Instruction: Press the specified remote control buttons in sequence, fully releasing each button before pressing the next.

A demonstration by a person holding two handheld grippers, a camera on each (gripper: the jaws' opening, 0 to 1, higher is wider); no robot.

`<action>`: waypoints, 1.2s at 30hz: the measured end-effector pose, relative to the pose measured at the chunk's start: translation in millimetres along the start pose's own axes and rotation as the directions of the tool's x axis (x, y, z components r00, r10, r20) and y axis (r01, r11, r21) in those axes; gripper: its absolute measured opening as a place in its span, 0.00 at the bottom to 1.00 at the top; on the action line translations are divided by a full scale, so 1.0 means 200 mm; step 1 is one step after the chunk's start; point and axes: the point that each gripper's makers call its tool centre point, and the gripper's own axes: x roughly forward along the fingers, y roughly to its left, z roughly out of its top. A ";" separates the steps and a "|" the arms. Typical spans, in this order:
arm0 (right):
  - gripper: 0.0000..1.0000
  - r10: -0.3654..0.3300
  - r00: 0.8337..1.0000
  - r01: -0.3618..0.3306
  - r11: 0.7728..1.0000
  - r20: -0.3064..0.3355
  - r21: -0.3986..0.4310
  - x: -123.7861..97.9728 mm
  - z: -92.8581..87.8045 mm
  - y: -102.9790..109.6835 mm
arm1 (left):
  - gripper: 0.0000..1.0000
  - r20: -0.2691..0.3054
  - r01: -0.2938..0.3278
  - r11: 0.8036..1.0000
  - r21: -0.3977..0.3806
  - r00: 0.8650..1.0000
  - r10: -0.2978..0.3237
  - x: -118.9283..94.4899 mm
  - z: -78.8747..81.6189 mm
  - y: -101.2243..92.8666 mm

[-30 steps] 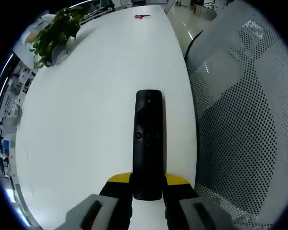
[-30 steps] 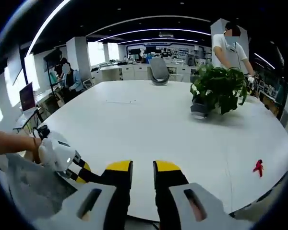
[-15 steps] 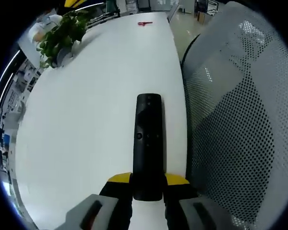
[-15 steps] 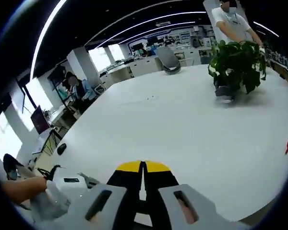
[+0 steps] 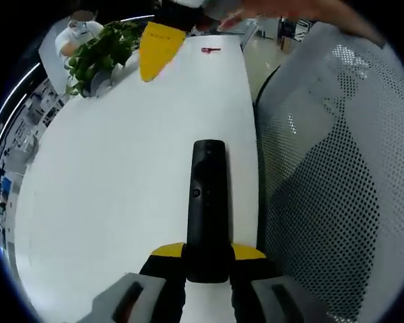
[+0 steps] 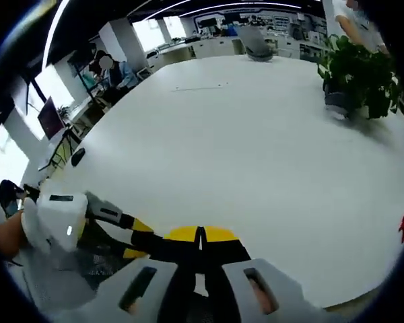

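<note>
While the left gripper [image 5: 207, 259] clamped the near end of the black remote control [image 5: 208, 202] between its yellow-tipped jaws, the remote pointed straight ahead of it, over the white worktop [image 5: 121, 175]. Just to the right of the remote ran the worktop's long edge, and beyond that edge stood a mesh chair back [image 5: 330, 175]. To the gripper's left the white surface lay broad and bare. Far ahead sat a potted plant [image 5: 99, 54] to the left and a small red object [image 5: 211, 49] near the far edge, with the right gripper's yellow tip [image 5: 158, 46] coming in between them.

From the right gripper view, the right gripper [image 6: 200, 235] had its jaws pressed together on nothing. Bare worktop stretched ahead of it, and the left gripper lay down to its left.
</note>
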 end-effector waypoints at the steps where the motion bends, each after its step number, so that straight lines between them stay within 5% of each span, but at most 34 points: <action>1: 0.00 -0.011 0.999 0.011 1.000 -0.050 -0.009 0.02 -0.05 -0.01 | 0.24 0.006 0.002 1.000 0.008 1.000 -0.003 0.00 0.00 0.00; 4: 0.00 -0.045 0.992 0.041 0.999 -0.121 -0.034 0.05 -0.12 -0.03 | 0.24 0.013 0.008 1.000 0.017 1.000 -0.008 0.00 0.00 0.00; 8: 0.00 -0.002 0.977 0.009 0.999 -0.213 0.034 0.08 -0.22 -0.02 | 0.24 0.004 0.016 0.999 0.038 1.000 -0.016 0.00 0.01 0.00; 17: 0.00 -0.001 0.951 0.016 0.999 -0.308 0.046 0.15 -0.30 -0.04 | 0.24 0.007 0.024 0.999 0.033 1.000 -0.024 0.00 0.01 0.00; 36: 0.00 -0.001 0.943 0.010 1.000 -0.334 0.025 0.19 -0.34 -0.04 | 0.24 0.003 0.026 0.999 0.030 1.000 -0.026 0.00 0.01 0.00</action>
